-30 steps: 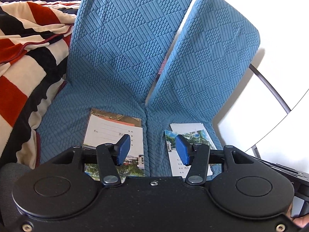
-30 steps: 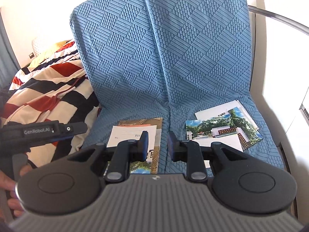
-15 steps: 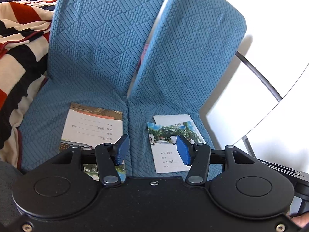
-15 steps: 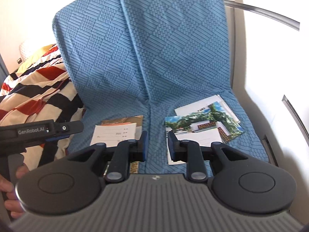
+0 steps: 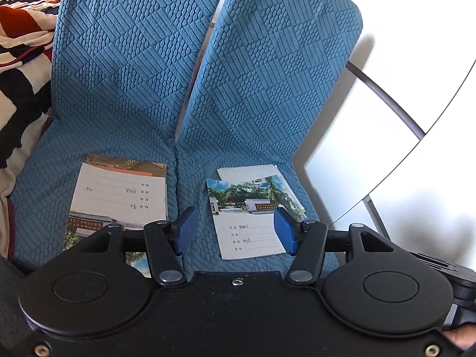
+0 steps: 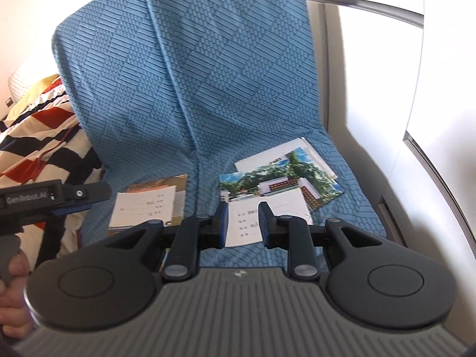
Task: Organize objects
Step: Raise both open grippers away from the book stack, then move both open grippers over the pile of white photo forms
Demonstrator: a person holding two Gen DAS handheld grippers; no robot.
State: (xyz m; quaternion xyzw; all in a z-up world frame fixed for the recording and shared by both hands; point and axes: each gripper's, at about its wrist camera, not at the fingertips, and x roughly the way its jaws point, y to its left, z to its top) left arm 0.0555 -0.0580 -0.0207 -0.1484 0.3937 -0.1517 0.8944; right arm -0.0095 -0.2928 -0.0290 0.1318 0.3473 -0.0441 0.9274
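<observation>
Left tongs (image 5: 235,232): black housing, two round discs, silver pivot bolts, centre screw, corner screws, blue ribbed pads (image 5: 284,233). Right tongs (image 6: 243,221): grey ribbed housing with small logo, black arms and discs, dark blue-edged pads (image 6: 221,223). Left unit's side reads "GenRobot.AI", blue strip below.

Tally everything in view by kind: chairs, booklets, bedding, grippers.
Blue-covered chairs: 2, the left chair and the right chair
Booklets: 5 visible, 2 in the left seat pile and 3 in the right seat pile; more may hide beneath
Striped blanket: 1
Grippers: 2, the left gripper and the right gripper, both open, holding nothing
Total: 10
</observation>
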